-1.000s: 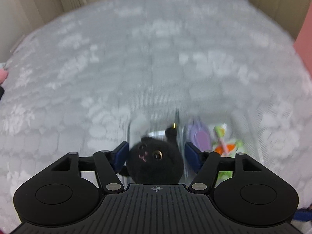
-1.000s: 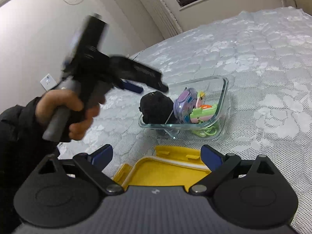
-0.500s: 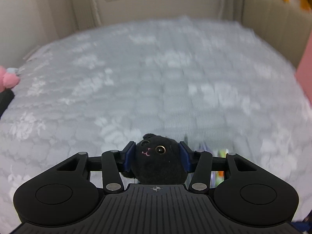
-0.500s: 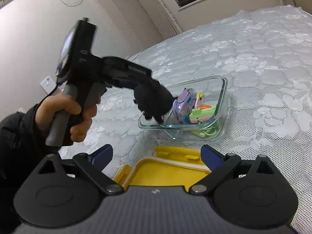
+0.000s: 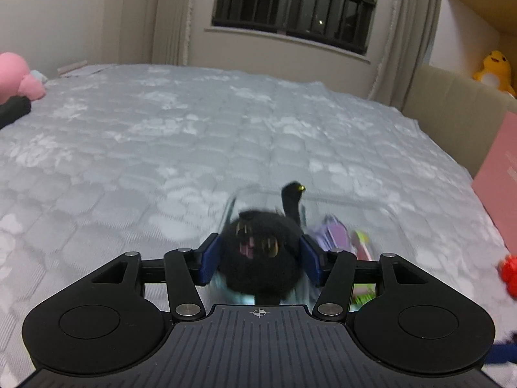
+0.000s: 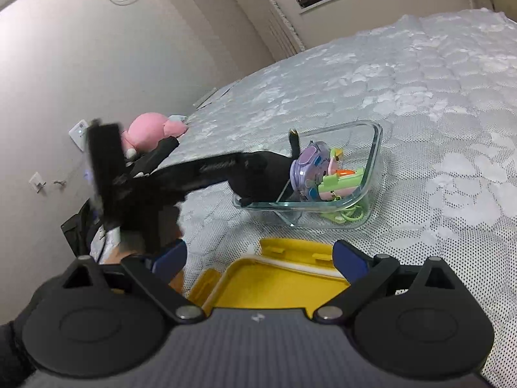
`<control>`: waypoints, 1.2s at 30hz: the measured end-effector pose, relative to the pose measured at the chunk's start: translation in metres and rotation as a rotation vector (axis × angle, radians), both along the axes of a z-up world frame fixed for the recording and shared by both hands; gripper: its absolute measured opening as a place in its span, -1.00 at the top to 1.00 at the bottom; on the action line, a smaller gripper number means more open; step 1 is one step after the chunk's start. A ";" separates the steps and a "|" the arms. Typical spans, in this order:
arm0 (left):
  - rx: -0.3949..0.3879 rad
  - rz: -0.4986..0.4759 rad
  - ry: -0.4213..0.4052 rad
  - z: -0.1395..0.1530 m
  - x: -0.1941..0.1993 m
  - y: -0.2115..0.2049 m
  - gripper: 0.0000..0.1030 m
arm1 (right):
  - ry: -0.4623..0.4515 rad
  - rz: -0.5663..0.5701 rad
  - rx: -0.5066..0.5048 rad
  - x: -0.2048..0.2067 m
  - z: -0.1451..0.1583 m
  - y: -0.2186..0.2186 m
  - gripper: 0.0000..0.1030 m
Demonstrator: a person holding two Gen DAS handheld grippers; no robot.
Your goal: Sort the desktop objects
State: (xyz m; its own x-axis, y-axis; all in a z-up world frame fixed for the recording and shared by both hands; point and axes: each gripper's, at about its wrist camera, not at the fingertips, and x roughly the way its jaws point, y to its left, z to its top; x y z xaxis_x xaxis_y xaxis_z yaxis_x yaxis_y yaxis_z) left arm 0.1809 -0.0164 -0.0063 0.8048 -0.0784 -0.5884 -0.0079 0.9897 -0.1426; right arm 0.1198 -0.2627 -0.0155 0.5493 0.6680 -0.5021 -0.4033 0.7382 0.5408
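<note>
Left gripper (image 5: 260, 255) has its blue pads on either side of the black cat plush (image 5: 260, 258), so the jaws are clamped on it. The plush fills the gap between them, face toward the camera but motion-blurred, so eyes and mouth are just smears. Its tail sticks up behind with a small gold bit at the tip.

The right wrist view gives what the left one can't: the plush (image 6: 258, 177) sits at the near-left corner of the glass container (image 6: 376, 148), partly over the rim. Whether it touches the bottom, can't tell. In the left view the container is only a blurry streak of rim behind the plush.

Right gripper (image 6: 260, 255) has its jaws wide apart, nothing between them, hovering over the yellow lid (image 6: 258, 286), which lies on the bed just in front of the container.

Inside the glass: a purple round toy (image 6: 308, 169) leaning against the plush, then a green and pink toy (image 6: 341, 182). A green cord (image 6: 347, 215) sits under that toy at the glass wall.

Further out, a pink plush (image 6: 147, 131) near the wall, a yellow plush (image 5: 494, 71) on a shelf, and something red (image 5: 509, 273) cut off at the edge.
</note>
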 end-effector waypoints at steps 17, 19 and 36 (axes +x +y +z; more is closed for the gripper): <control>0.311 -0.112 0.388 0.011 0.108 -0.048 0.00 | -0.015 0.005 0.010 -0.004 0.006 0.000 -0.90; 0.364 -0.126 0.395 0.005 0.109 -0.055 -0.01 | -0.012 -0.004 0.016 -0.003 0.006 -0.003 -0.90; 0.290 -0.083 0.249 0.038 0.089 -0.040 0.10 | 0.000 -0.003 0.019 0.000 0.002 -0.003 -0.90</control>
State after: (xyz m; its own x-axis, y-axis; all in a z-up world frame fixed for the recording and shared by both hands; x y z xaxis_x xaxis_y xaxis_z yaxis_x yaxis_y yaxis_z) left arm 0.2700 -0.0569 0.0315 0.6322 0.0608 -0.7724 0.0752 0.9874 0.1393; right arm 0.1196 -0.2653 -0.0131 0.5515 0.6756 -0.4894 -0.4012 0.7291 0.5544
